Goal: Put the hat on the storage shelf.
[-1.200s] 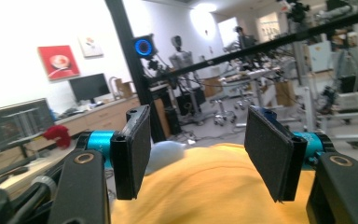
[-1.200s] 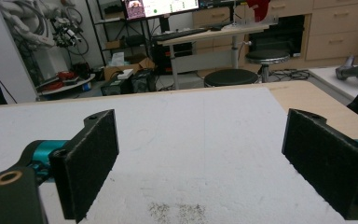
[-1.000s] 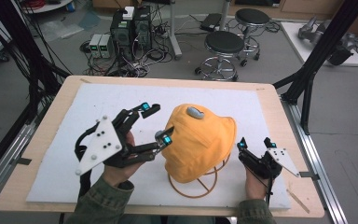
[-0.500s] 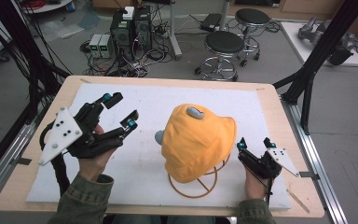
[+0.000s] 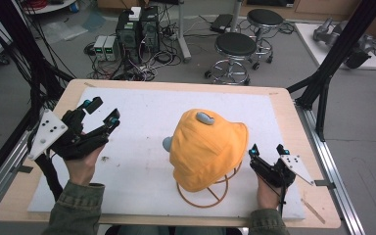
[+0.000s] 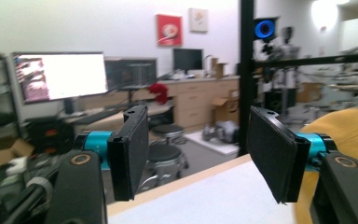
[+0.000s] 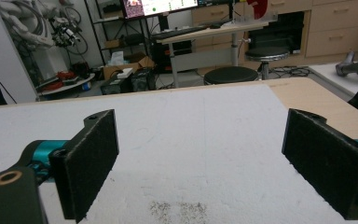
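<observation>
Left gripper withdrawn leftward from the orange cap, jaws opening, empty

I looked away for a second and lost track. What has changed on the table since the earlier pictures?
The left gripper has let go of the orange cap and pulled away to the table's left side; its jaws have just been opening, with nothing between them. The cap stays on its wire stand, and the right gripper rests open at the right as before.

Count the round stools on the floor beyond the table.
2. The nearer stool stands just past the table's far edge, near its middle. The second stool is behind it, further right. Others may be hidden outside the frame.
</observation>
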